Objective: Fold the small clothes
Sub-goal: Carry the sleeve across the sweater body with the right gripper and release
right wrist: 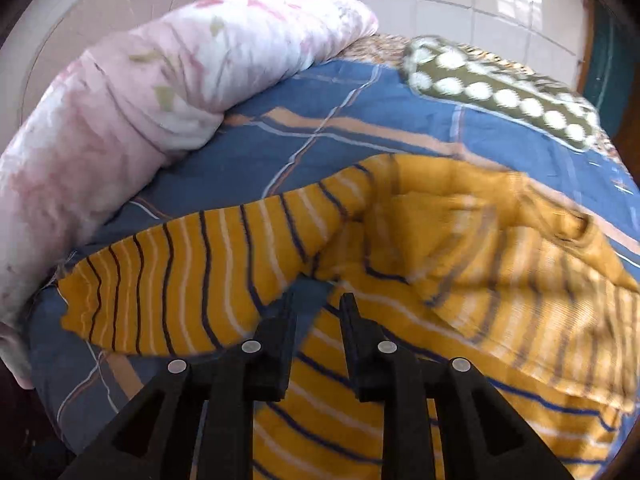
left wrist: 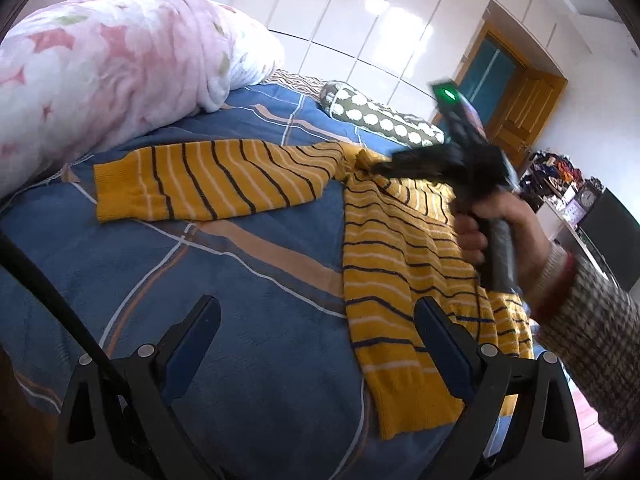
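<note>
my left gripper point(left wrist: 316, 332) hangs wide open and empty over the bed point(left wrist: 224, 280), beside the yellow striped sweater point(left wrist: 400, 240) spread across the middle of the bed, one sleeve point(left wrist: 208, 184) reaching toward the pink quilt point(left wrist: 100, 68); my right gripper point(right wrist: 318, 308) is partly open above the sweater, holding nothing

A pink quilt point(left wrist: 100, 68) and dotted pillow point(left wrist: 380, 120) lie on the blue bedspread point(left wrist: 240, 280).

1. I can't make out the right gripper point(left wrist: 384, 168) tips from the left wrist cam, total motion smear.
2. Sweater point(right wrist: 500, 248) right half is blurry mush.
3. Its hem runs off the frame bottom.
</note>
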`<state>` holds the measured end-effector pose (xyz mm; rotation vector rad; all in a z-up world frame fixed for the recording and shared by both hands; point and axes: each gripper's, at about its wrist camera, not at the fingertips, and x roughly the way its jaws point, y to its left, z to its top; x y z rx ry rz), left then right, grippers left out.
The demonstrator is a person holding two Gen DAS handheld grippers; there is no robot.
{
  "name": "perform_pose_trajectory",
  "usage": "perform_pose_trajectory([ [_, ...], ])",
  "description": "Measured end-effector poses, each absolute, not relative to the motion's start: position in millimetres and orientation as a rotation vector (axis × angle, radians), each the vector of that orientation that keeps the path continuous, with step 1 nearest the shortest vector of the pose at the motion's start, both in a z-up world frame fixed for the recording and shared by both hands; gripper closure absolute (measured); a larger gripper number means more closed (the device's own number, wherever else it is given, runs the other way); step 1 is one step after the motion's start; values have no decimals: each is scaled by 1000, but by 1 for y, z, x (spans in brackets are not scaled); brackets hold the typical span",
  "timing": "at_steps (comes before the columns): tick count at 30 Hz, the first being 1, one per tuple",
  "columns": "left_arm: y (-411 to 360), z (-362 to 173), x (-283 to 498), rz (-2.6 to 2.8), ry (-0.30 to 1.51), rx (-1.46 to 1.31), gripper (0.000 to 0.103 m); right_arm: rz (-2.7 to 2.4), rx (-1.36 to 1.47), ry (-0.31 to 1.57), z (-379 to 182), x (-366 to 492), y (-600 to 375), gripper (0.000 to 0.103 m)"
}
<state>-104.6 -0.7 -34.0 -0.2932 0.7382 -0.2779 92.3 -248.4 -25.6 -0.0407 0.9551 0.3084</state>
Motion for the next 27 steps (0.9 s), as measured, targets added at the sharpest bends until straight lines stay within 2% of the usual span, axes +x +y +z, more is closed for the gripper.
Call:
perform_pose_trajectory([
  [8,35,-29,-120,-182,712,-358,6,225,-185,976,-15,68,-255,79],
  [11,69,-28,-131,-118,697,-429,6,306,-237,970,-14,65,-209,76],
  [13,91,-28,-140,-81,679,-471,6,395,-275,968,-16,54,-168,61],
  [14,103,-27,-147,-55,667,-489,6,433,-295,965,-19,50,-147,58],
  [22,153,-34,-176,39,633,-539,6,710,-549,907,-51,-6,7,56],
  [27,152,-36,-175,44,642,-531,6,652,-674,840,-70,-15,45,57],
])
